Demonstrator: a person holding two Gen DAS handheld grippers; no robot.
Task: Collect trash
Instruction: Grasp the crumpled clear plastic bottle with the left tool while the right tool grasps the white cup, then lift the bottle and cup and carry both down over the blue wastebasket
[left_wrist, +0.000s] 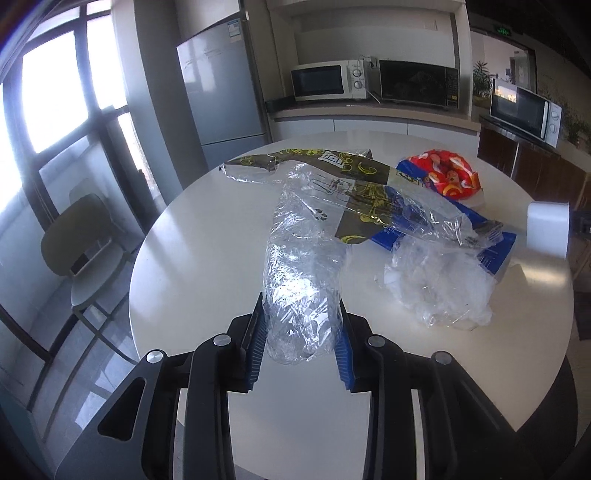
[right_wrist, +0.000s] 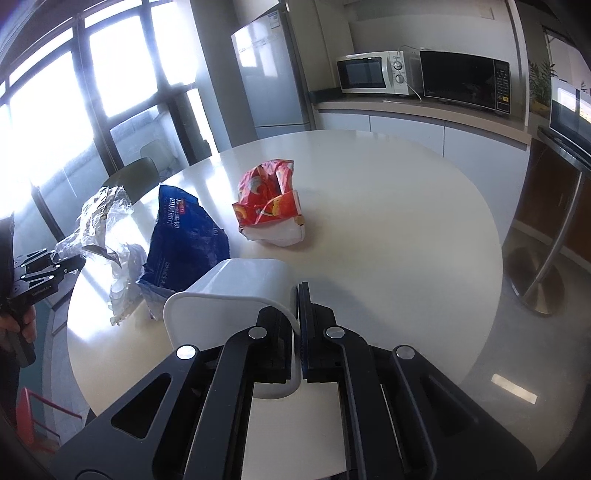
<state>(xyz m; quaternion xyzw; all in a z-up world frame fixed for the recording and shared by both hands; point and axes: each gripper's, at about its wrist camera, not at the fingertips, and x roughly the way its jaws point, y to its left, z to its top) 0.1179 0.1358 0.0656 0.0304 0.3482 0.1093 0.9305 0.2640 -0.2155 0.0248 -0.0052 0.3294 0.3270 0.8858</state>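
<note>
My left gripper is shut on the near end of a long clear plastic wrapper with a dark, yellow-printed far end; the wrapper stretches away over the round white table. My right gripper is shut on the wall of a white plastic cup, which lies tilted with its mouth toward the left. On the table lie a blue bag, a red snack bag and a crumpled clear plastic wad. The left gripper with its wrapper shows at the left of the right wrist view.
A green chair stands left of the table by the windows. A fridge and a counter with microwaves are behind it. A metal table leg rises on the right. A person's hand holds the left gripper's handle.
</note>
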